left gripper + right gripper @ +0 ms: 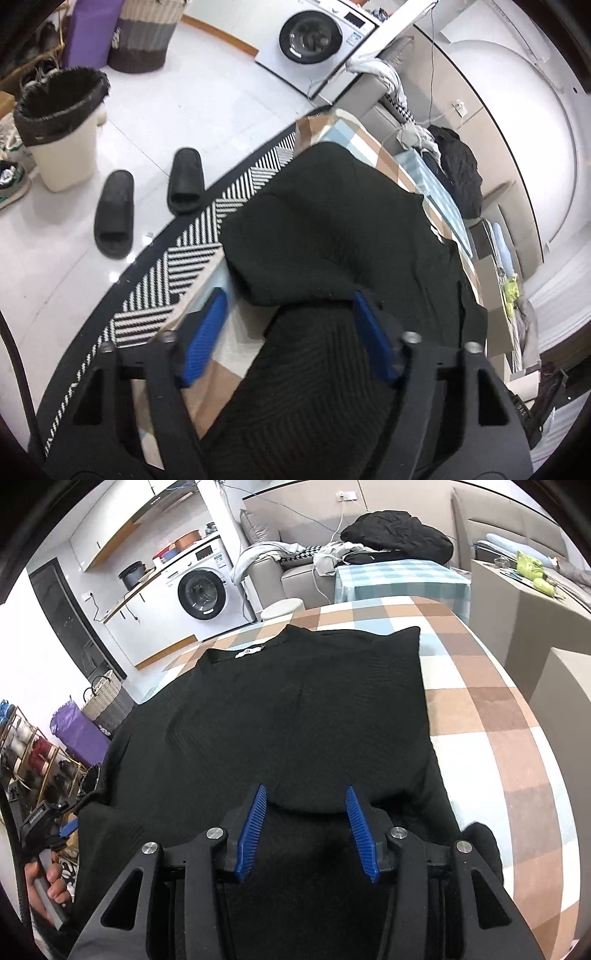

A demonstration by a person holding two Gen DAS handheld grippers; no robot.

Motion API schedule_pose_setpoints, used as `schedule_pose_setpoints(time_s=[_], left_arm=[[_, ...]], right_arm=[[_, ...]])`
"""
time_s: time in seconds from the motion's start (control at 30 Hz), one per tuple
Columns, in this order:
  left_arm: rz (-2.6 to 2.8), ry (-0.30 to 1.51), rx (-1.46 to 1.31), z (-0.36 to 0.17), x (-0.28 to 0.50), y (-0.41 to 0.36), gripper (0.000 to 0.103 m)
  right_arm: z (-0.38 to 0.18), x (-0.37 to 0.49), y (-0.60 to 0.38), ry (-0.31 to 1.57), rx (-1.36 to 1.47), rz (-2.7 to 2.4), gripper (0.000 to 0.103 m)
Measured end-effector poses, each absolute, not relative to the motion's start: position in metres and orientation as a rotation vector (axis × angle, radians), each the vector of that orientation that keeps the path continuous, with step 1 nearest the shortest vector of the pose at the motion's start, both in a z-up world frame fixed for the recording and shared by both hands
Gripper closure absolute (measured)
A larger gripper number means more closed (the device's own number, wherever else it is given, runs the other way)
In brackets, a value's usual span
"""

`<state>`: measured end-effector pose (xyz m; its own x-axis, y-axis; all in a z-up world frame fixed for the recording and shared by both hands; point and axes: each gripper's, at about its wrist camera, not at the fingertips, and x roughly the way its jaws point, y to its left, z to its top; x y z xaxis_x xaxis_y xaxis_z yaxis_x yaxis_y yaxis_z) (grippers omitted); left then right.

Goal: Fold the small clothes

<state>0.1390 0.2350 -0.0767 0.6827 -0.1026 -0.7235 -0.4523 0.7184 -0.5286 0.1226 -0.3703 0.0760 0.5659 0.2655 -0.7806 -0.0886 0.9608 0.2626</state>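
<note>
Black top (295,709) lay spread on the checked table (498,709) ahead of both claws — left gripper (288,325) and right gripper (304,808) each stood apart astride its near hem — so both should pinch level, then lift evenly.

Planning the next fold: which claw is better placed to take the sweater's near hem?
Right, probably. The right claw is open, centred over the black knit sweater at its near hem; the left claw, also open, sits at the sweater's side edge.
</note>
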Motion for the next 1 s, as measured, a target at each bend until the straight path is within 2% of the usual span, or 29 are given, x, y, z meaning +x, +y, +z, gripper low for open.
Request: schedule_pose_setpoints(time_s=[0.1, 0.27, 0.33, 0.5, 0.73, 0.77, 0.8, 0.83, 0.87, 0.9, 1.0], left_arm=[[0.216, 0.815, -0.768, -0.081, 0.148, 0.232, 0.058], [0.239, 0.809, -0.807, -0.079, 0.164, 0.236, 0.058], [0.232, 0.817, -0.836, -0.079, 0.169, 0.240, 0.056], [0.201, 0.815, -0.846, -0.075, 0.175, 0.235, 0.041], [0.244, 0.817, -0.943, -0.085, 0.181, 0.249, 0.041], [0.255, 0.807, -0.959, -0.087, 0.181, 0.251, 0.048], [0.274, 0.800, -0.958, -0.088, 0.182, 0.253, 0.061], [0.287, 0.798, -0.950, -0.087, 0.182, 0.254, 0.068], [0.297, 0.789, -0.941, -0.087, 0.183, 0.255, 0.083], [0.301, 0.780, -0.929, -0.086, 0.183, 0.255, 0.091], [0.319, 0.763, -0.867, -0.077, 0.183, 0.252, 0.096]], right_arm=[[0.074, 0.121, -0.371, 0.946, 0.211, 0.198, 0.056], [0.073, 0.119, -0.373, 0.950, 0.216, 0.189, 0.056], [0.073, 0.118, -0.372, 0.949, 0.225, 0.187, 0.056], [0.073, 0.116, -0.374, 0.943, 0.234, 0.188, 0.052], [0.069, 0.116, -0.377, 0.946, 0.241, 0.181, 0.052], [0.069, 0.116, -0.377, 0.946, 0.241, 0.180, 0.052], [0.068, 0.116, -0.378, 0.945, 0.241, 0.180, 0.052], [0.068, 0.116, -0.377, 0.947, 0.240, 0.179, 0.052], [0.068, 0.116, -0.378, 0.947, 0.240, 0.178, 0.052], [0.068, 0.115, -0.379, 0.943, 0.245, 0.175, 0.052], [0.068, 0.113, -0.381, 0.942, 0.255, 0.170, 0.052]])
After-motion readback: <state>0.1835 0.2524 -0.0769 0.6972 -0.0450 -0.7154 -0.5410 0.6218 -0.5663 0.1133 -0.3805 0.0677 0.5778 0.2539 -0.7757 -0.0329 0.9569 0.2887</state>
